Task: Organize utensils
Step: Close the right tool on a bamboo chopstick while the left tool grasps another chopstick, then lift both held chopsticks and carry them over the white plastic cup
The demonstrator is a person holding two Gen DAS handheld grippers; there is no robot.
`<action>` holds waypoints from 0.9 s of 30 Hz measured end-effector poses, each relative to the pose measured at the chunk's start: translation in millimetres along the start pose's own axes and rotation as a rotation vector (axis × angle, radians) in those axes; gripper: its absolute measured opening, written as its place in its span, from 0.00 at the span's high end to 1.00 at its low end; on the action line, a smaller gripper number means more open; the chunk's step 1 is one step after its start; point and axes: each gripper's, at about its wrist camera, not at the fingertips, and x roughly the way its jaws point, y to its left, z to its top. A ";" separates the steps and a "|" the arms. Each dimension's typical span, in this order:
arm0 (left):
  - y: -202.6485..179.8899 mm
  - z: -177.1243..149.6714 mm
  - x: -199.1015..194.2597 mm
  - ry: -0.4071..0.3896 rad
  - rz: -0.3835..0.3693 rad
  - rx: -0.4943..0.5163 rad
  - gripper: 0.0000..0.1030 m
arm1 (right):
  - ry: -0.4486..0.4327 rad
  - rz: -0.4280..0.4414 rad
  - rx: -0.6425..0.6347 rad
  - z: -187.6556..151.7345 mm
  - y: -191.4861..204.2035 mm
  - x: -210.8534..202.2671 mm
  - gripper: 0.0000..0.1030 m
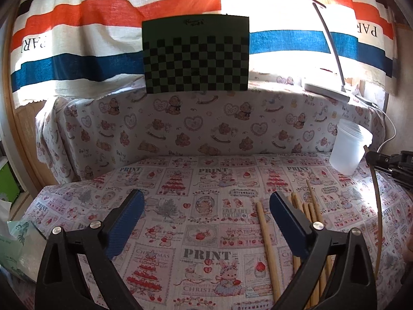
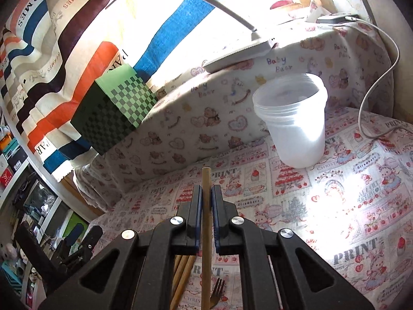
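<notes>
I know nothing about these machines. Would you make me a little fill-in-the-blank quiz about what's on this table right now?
1. The right claw is shut on a single wooden ____.
2. The left claw is wide open and holds ____.
3. The translucent plastic cup stands upright and looks ____ inside.
4. Beneath the right claw, beside the loose chopsticks, lies a ____ with its tines showing.

Missing words: chopstick; nothing; empty; fork

Wood, plastic and printed cloth

Matt wooden chopsticks [image 1: 268, 242] lie on the tabletop's [image 1: 201, 219] woven printed cloth; the cup [image 2: 294, 126] is translucent frosted plastic; each claw is matt black plastic with shiny metal screws.
</notes>
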 end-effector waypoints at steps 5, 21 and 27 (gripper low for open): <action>-42.6 15.5 22.3 0.214 -0.149 0.066 0.25 | 0.023 -0.029 0.030 5.0 -9.1 2.8 0.92; -98.4 -4.6 72.3 0.487 -0.144 0.119 0.72 | 0.042 -0.059 0.045 1.4 -17.1 6.2 0.92; -83.7 -6.4 83.9 0.477 -0.080 0.063 0.81 | 0.047 -0.079 0.037 -0.2 -16.9 8.1 0.92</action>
